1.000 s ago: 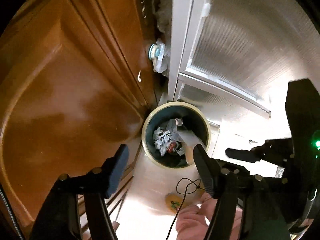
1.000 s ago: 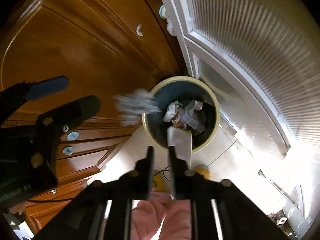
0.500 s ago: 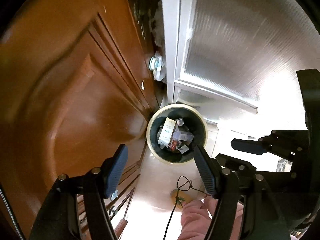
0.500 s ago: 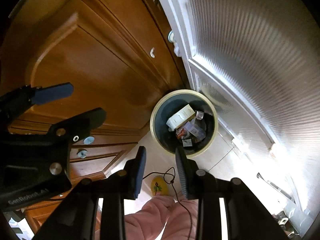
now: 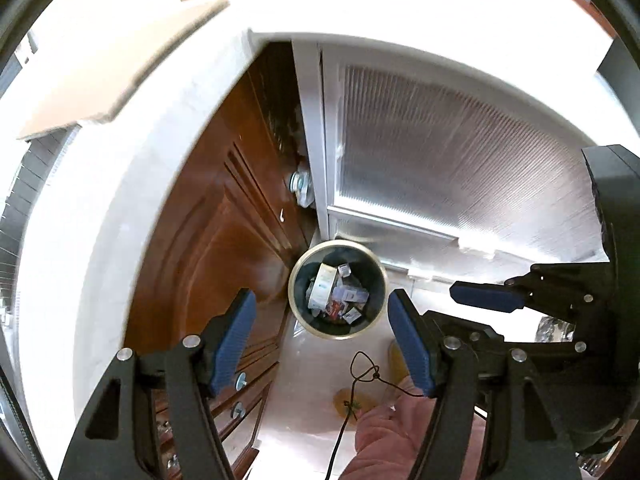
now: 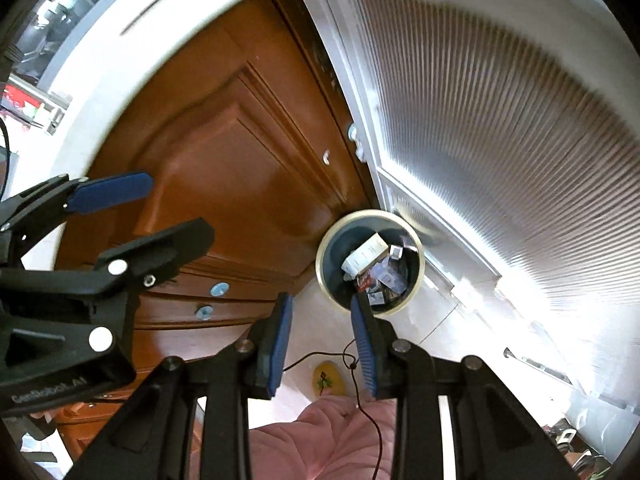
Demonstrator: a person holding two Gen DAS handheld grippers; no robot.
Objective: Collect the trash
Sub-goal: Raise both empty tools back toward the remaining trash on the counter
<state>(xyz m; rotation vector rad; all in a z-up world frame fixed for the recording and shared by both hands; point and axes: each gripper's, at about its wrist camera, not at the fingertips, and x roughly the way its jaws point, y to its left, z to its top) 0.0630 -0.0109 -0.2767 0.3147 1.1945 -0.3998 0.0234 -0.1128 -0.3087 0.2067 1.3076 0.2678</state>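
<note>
A round dark trash bin (image 5: 338, 243) with a cream rim stands on the floor far below, in the corner between a wooden cabinet and a glass door. A white carton (image 5: 323, 285) lies on top of wrappers inside it. My left gripper (image 5: 320, 300) hangs high above the bin, open and empty. In the right wrist view the bin (image 6: 368, 213) and the carton (image 6: 366, 258) show again. My right gripper (image 6: 320, 300) is narrowly open, nothing between its blue pads. Each gripper shows at the edge of the other's view.
A brown wooden cabinet door (image 5: 208, 248) and drawers with knobs (image 6: 219, 289) stand left of the bin, under a white countertop edge (image 5: 132, 152). A ribbed glass door (image 5: 440, 152) is at right. Below are a yellow slipper (image 6: 329, 376), pink clothing (image 6: 320, 440) and a black cord (image 5: 362, 364).
The right gripper let go of the white carton, which now lies in the bin, and its jaws widened. Both grippers rose well away from the bin; the countertop edge came into view.
</note>
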